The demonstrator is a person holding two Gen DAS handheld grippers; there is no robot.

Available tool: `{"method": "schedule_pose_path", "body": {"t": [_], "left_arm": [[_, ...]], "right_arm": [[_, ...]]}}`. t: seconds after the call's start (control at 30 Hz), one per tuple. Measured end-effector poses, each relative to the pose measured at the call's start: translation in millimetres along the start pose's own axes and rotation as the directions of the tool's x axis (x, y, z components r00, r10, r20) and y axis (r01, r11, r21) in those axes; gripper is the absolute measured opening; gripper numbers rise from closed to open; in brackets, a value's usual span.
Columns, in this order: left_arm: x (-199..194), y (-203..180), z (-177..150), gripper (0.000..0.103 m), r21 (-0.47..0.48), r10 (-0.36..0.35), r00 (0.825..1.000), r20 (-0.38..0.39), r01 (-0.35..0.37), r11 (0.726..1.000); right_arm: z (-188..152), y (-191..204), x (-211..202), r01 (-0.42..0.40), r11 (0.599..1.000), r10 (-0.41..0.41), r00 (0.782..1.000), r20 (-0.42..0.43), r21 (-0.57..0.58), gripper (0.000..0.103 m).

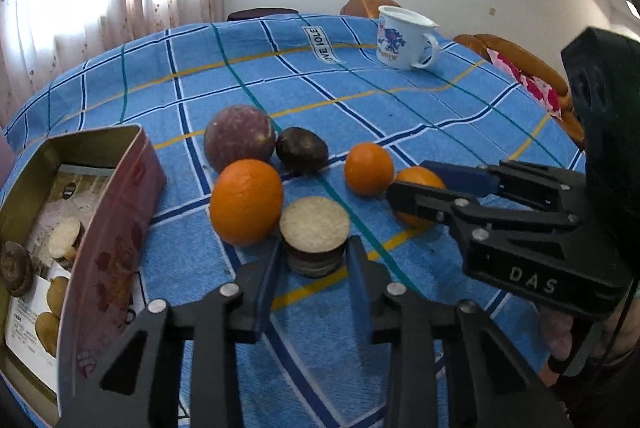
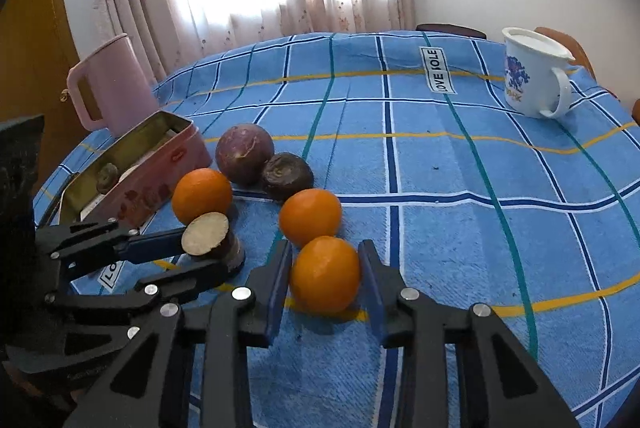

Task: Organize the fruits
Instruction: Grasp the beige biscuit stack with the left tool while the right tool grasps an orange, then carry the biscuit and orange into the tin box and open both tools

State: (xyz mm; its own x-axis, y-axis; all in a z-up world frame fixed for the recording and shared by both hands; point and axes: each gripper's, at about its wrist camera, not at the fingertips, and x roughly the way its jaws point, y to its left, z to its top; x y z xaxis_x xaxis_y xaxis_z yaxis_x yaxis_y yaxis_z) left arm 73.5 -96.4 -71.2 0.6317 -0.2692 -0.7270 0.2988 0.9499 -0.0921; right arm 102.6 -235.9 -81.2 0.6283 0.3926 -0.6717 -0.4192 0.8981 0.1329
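On the blue checked tablecloth lie three oranges, a large purple fruit, a dark small fruit and a cut half fruit with a pale face. My left gripper is open, its fingers either side of the cut half fruit. My right gripper is open around the nearest orange, fingers close beside it; the gripper also shows in the left wrist view. The other oranges sit at the left and in the middle.
An open pink tin box at the left holds cut fruit pieces and printed cards. A pink jug stands behind it. A white mug stands at the far right. Wooden chairs ring the table's far edge.
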Motion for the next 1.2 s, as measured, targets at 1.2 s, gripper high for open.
{"method": "schedule_pose_path", "body": {"t": [1.2], "left_arm": [[-54,13,-14,0.035,0.005,0.079,0.966,0.248,-0.082,0.997]], "right_arm": [[-9,25,-42,0.061,0.995,-0.039,0.968,0.247,-0.082,0.035]]}}
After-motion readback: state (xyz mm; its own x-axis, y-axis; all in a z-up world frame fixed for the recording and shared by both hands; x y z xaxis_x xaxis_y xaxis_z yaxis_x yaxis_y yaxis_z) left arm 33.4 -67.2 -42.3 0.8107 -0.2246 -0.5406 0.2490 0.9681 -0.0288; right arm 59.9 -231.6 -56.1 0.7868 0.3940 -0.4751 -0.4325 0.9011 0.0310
